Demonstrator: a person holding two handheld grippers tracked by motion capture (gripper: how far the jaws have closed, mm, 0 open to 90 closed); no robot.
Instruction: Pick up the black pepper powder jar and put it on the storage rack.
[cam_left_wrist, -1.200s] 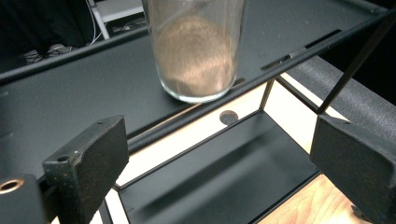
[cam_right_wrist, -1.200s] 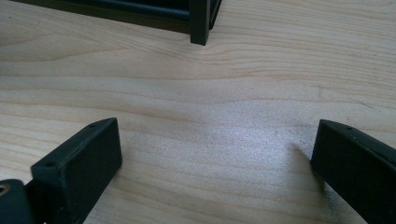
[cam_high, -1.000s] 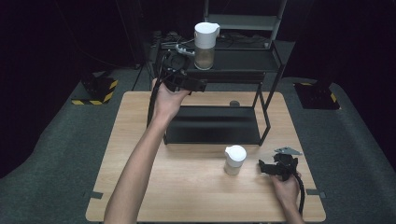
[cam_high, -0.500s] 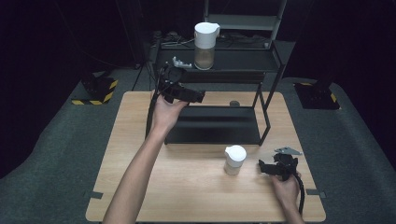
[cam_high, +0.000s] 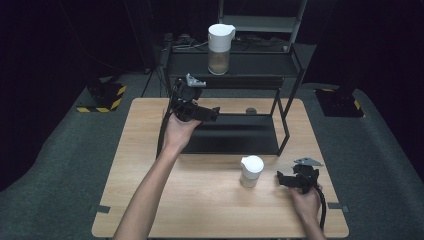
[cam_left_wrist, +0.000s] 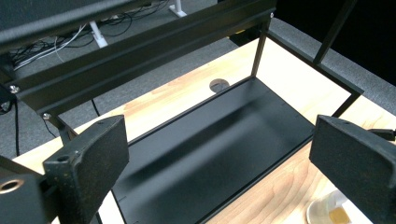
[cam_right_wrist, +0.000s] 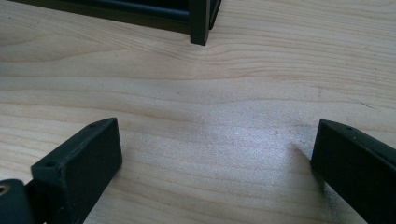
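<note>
Since a second earlier my left gripper (cam_high: 213, 114) had dropped away from the tall jar (cam_high: 220, 47) and come down in front of the rack (cam_high: 260, 62), at about 11 o'clock on the table (cam_high: 150, 165); its jaws were spread wide with nothing between them, looking into the rack's bottom tray; the jar stayed alone on the top shelf at 12 o'clock, so I judged that placement finished and the hand free for the next item. The jar stood upright, long axis vertical, white lid on top, the lid's small lip turned toward roughly 3 o'clock. The small white-lidded jar (cam_high: 251, 171) sat upright on the table at 5 o'clock, axis vertical too; my right gripper (cam_high: 281, 179) rested just beside it on its 3 o'clock side, unmoved, jaws parted over bare wood, aimed toward 9 o'clock; I took that jar to be next.
</note>
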